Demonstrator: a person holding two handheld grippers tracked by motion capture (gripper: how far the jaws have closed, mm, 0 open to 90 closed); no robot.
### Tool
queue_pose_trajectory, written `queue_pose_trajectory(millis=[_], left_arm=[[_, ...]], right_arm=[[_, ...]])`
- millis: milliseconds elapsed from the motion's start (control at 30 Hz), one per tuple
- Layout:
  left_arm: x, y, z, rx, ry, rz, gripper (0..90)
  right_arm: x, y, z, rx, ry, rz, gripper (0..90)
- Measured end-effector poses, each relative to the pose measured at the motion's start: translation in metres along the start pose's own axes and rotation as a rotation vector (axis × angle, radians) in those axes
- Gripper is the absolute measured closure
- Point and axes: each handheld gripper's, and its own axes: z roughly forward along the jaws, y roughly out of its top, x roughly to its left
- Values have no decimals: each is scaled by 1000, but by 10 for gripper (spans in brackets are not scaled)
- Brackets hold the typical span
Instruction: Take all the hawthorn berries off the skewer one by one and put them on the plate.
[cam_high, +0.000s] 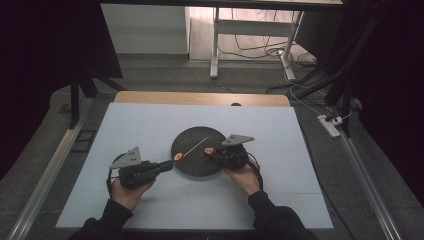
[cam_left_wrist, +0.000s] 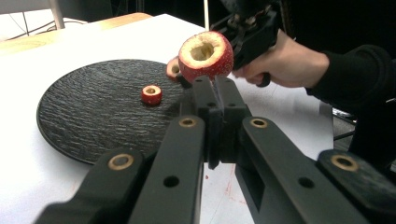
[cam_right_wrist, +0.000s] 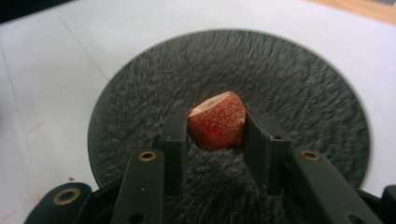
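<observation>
A black round plate (cam_high: 197, 167) lies mid-table on a white mat. My left gripper (cam_high: 167, 165) is shut on a thin wooden skewer (cam_high: 196, 145) that slants over the plate. A cored red fruit (cam_left_wrist: 205, 55) is threaded on the skewer (cam_left_wrist: 205, 14) just past the left gripper (cam_left_wrist: 215, 84). My right gripper (cam_high: 212, 152) hovers over the plate's right part, shut on a second red fruit (cam_right_wrist: 217, 121), pinched between its two pads above the plate (cam_right_wrist: 289, 74). A small cored red piece (cam_left_wrist: 152, 94) lies loose on the plate (cam_left_wrist: 93, 112).
The white mat (cam_high: 280, 195) covers most of the table, with a wooden strip (cam_high: 200, 98) at its far edge. Metal rails (cam_high: 45, 175) run along both sides. Beyond the table are white desk legs (cam_high: 215, 55), floor cables and a power strip (cam_high: 330, 125).
</observation>
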Motion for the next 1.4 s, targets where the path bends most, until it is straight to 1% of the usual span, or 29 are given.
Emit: queue_pose_trajectory(millis=[100,233,400,467,667,733,833,900,1000,1033,1067,1133,1267,1400], left_arm=[[0,0,0,1,0,-1,896],[0,0,0,1,0,-1,896],[0,0,0,1,1,-1,896],[0,0,0,1,0,-2,896],[0,0,0,2,3,-4,896],[0,0,0,2,5,-4,896],[0,0,1,2,5,-4,896],[0,0,1,1,5,-4,896],[0,0,1,0,6,-3,896],[0,0,1,0,7,-3,896],[0,0,1,0,7,-3,896],[0,0,1,-2,8,-3,896],[-1,0,0,-7,7,-3,896],[-1,0,1,-11,4,-4,896]], right_arm=[[3,-4,9,25,7,-8,620],[7,-9,18,63,9,-33,620],[10,-11,23,82,2,-54,605],[10,-10,22,72,0,-46,551],[10,-6,14,40,-4,-31,509],[10,-3,8,26,-1,-20,493],[9,1,-1,-5,5,-1,446],[9,4,-7,-23,17,20,394],[8,8,-14,-36,54,49,319],[8,9,-16,-41,55,55,296],[9,10,-17,-41,53,58,266],[11,12,-21,-47,64,56,220],[14,16,-29,-82,95,72,129],[18,22,-36,-118,121,74,61]])
